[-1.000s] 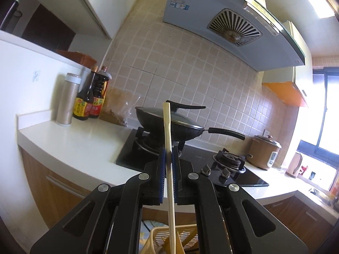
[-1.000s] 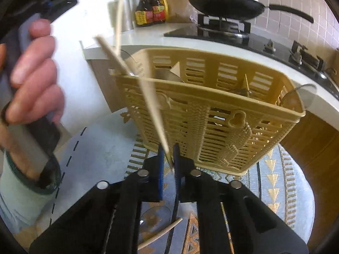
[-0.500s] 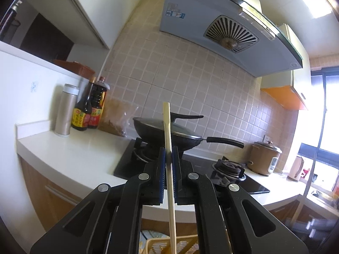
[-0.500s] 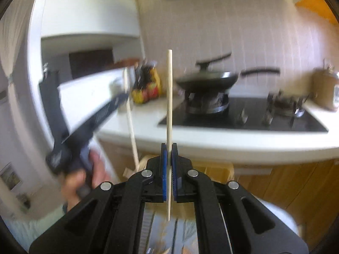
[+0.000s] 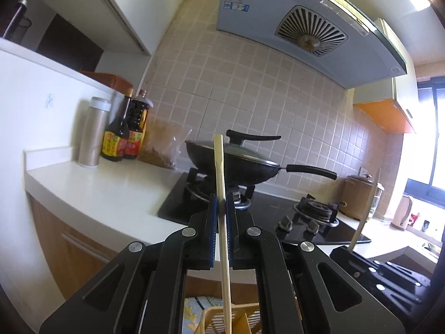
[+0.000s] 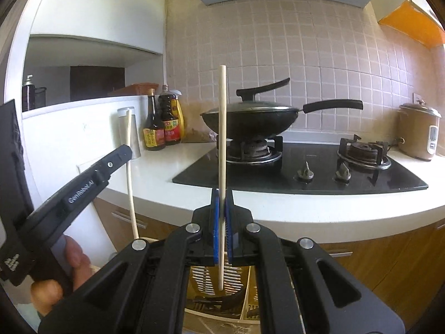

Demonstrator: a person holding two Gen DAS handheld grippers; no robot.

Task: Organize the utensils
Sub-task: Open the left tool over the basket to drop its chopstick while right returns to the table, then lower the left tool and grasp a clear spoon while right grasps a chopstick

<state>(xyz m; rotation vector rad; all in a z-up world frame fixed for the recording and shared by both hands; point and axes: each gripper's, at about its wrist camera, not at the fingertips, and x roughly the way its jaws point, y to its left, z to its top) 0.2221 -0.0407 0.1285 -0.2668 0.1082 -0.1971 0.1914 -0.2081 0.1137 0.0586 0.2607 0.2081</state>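
A home kitchen: gas hob (image 6: 300, 164), wok (image 6: 250, 118), range hood (image 5: 308, 25).

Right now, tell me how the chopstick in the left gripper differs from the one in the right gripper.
The left gripper clamps its chopstick near mid-length; the right gripper clamps its chopstick lower, leaving a short tail. The left one leans slightly; the right one stands upright. Both are pale wood, held above the yellow basket.

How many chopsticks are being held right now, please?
2: one chopstick upright in the left gripper, another chopstick upright in the right gripper. More may lie hidden in the basket below.
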